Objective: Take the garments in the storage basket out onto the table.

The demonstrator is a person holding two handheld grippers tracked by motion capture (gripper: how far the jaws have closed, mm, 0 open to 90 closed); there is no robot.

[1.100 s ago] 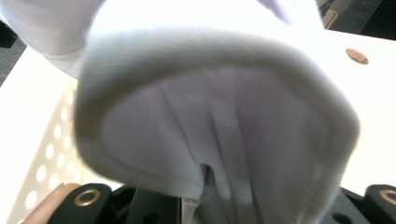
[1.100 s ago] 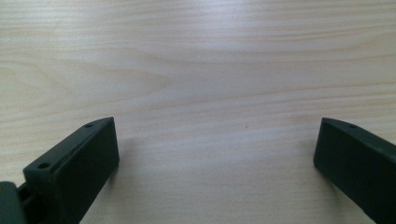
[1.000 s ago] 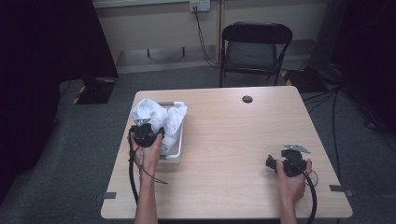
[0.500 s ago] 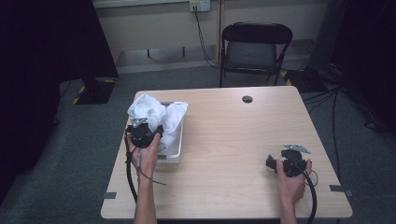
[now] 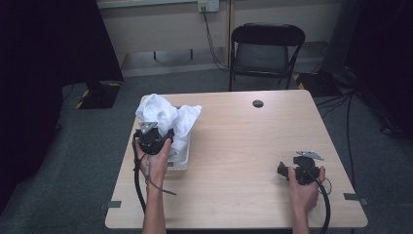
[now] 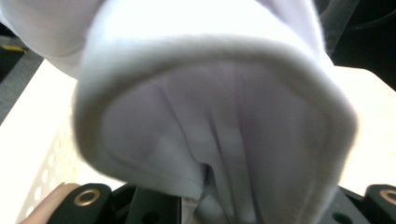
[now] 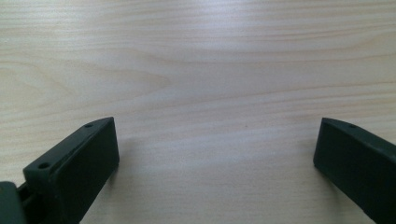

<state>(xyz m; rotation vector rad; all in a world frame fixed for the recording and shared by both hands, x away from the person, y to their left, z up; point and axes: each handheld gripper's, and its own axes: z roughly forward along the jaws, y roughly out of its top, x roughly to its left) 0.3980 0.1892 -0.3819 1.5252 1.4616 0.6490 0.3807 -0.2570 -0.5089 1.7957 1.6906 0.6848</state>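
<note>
While I look from the high view, I see my left gripper [image 5: 155,139] above the near part of a white basket [image 5: 181,160] that stands on the left half of the wooden table [image 5: 243,146]. Its jaws are closed on a white cloth [image 5: 165,114], and most of the cloth is bunched up over the far part of the basket and hangs over its rim. In the left gripper view the cloth [image 6: 219,116] is very close to the camera; a thick folded hem curves across the top, and the fabric goes down between the two black jaws. To the left I see the basket wall [image 6: 51,163] with small round holes. What else lies in the basket I cannot tell, because the cloth covers it.

My right gripper [image 5: 303,168] rests near the right front of the table, well apart from the basket. Its jaws stand wide, with only bare wood [image 7: 210,70] between them.
</note>
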